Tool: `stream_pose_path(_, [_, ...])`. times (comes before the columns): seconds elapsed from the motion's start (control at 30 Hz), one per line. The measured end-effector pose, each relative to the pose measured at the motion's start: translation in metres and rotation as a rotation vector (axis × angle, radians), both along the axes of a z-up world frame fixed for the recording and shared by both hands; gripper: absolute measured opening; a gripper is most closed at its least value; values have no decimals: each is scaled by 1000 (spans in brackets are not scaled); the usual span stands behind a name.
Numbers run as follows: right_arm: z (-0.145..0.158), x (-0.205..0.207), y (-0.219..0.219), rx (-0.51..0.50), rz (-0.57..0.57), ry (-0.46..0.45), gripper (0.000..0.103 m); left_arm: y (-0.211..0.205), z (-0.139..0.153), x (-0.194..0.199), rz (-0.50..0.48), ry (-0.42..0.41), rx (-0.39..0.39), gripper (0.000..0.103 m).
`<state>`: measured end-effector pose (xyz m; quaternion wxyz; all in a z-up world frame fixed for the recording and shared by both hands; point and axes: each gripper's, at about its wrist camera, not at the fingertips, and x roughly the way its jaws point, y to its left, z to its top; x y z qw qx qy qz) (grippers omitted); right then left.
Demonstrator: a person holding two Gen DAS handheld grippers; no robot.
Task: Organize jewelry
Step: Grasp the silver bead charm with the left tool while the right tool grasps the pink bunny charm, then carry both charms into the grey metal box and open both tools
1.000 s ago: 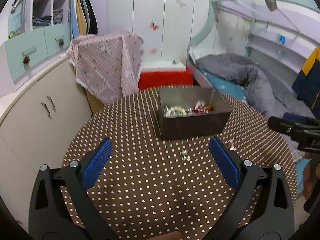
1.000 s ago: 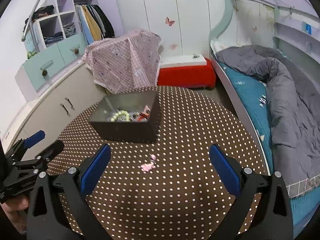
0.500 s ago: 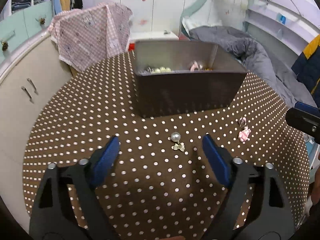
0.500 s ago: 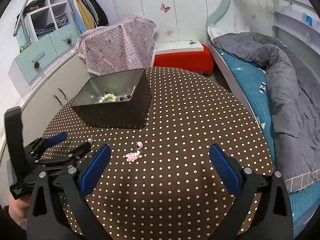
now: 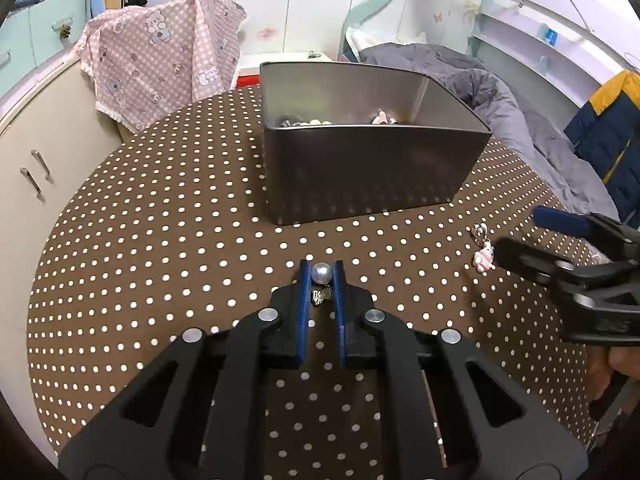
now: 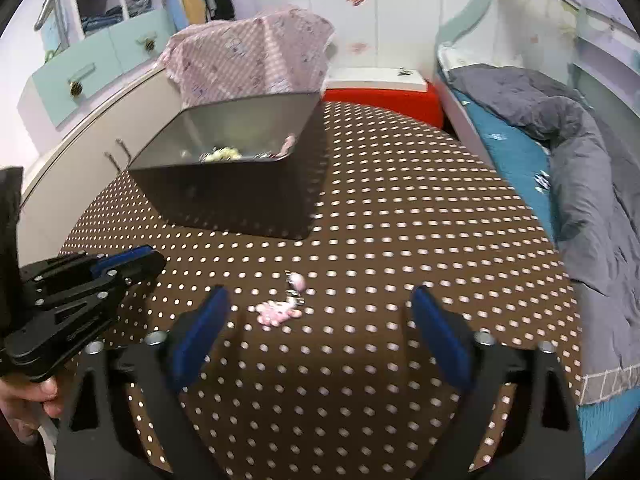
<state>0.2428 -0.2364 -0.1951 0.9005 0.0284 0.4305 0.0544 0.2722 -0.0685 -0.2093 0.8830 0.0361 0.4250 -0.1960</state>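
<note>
My left gripper (image 5: 322, 267) is shut on a pearl earring (image 5: 321, 275) that lies on the dotted brown tablecloth (image 5: 160, 240); its small metal part (image 5: 320, 297) shows between the blue pads. A pink charm (image 6: 276, 313) with a little clasp (image 6: 296, 282) lies on the cloth between the spread fingers of my right gripper (image 6: 320, 300). The right jaws are closing and the pads stay clear of the charm. From the left wrist view the right gripper (image 5: 520, 231) hovers just right of the pink charm (image 5: 484, 259). A dark metal box (image 5: 376, 168) behind holds beads and other pieces.
The box (image 6: 224, 196) stands mid-table, left of centre in the right wrist view. The left gripper (image 6: 132, 260) and a hand come in from the left there. A pink checked cloth (image 5: 164, 56), white cabinets and a bed (image 6: 560, 152) surround the round table.
The left gripper dropped toward the table and closed on the pearl earring. The right gripper came down over the pink charm and its fingers have drawn inward a little.
</note>
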Motion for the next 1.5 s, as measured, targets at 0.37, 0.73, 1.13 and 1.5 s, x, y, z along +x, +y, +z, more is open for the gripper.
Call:
stream_pose_path(0.37, [6, -7, 13, -28, 100, -9, 7, 16, 29, -19, 6, -57, -53, 11])
stream_pose_path(0.73, [66, -26, 4, -5, 131, -131, 7, 28, 78, -31, 3, -166, -84, 11])
stream_pose_path(1.13, [147, -7, 17, -20, 191, -304, 7, 25, 139, -8, -27, -302, -112, 11])
stream_pose_path(1.5, [138, 74, 16, 56, 214, -221, 7, -5, 143, 59, -78, -206, -164, 11])
